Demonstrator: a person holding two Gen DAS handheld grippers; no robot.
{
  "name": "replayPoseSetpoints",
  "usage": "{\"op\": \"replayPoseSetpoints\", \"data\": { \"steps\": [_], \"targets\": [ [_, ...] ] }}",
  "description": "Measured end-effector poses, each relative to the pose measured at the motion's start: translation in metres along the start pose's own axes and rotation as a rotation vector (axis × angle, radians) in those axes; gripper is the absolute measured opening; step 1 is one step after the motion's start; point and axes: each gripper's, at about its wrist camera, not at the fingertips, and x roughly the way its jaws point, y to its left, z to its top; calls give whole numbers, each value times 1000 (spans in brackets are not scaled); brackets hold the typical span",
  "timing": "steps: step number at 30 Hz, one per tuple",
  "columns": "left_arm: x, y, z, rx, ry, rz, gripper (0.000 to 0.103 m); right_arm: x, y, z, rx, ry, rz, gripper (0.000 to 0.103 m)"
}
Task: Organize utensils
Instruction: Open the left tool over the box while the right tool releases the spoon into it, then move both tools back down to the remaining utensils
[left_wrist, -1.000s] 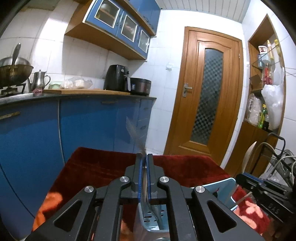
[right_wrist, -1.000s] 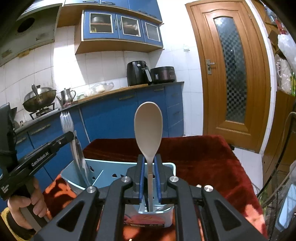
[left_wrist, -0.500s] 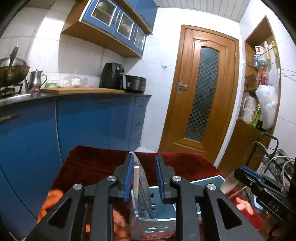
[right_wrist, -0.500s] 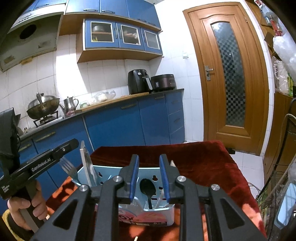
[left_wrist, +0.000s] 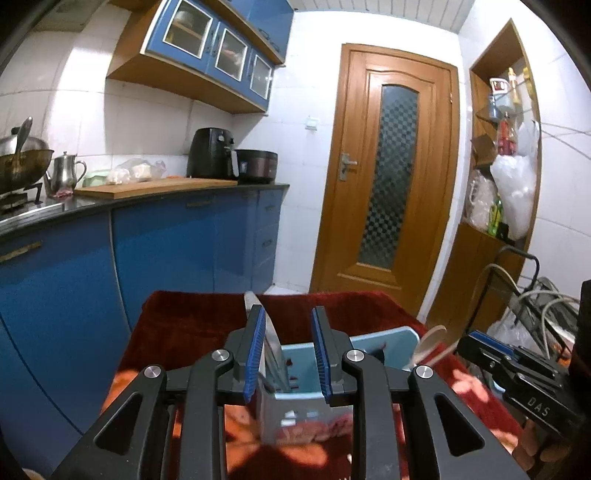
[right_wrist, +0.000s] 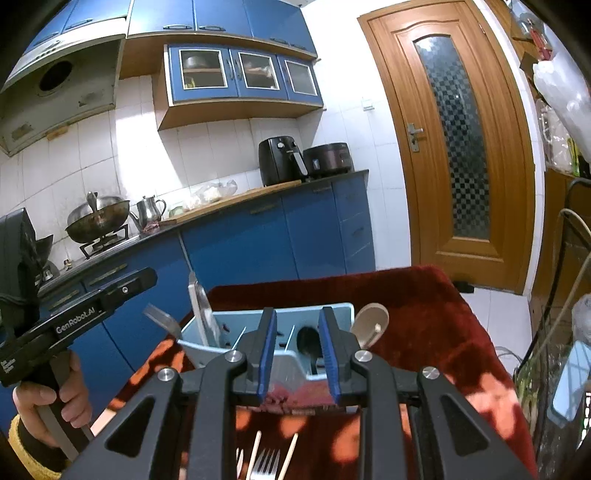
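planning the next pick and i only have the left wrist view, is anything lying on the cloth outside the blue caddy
Observer: Yes. The right wrist view shows a fork and pale chopsticks lying on the red cloth, on the near side of the caddy.
Operator: can the right side take them
Observer: The right gripper is open, with nothing between its fingers.
Operator: whats in the caddy that i cant see
Observer: A dark spoon stands in a middle compartment, and a second fork leans at the end beside the knife.
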Motion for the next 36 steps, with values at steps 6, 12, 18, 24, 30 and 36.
{"op": "replayPoseSetpoints", "data": {
  "steps": [6,12,18,24,30,36],
  "targets": [
    [-13,-5,-11,11,63,5,26,-15,2,-13,17,42,0,26],
    [-18,1,-27,-44,156,-24,26,-25,0,-29,68,104,47,29],
    [-22,1,-50,-63,220,-23,26,-35,-2,-45,82,142,34,29],
    [-22,0,-74,-89,300,-37,26,-42,-7,-60,96,177,21,29],
    [-15,-2,-99,-141,401,-50,26,-52,-10,-72,104,187,3,30],
    [-10,-9,-116,-142,472,-51,26,-56,-15,-81,113,204,-12,30]
  ]
}}
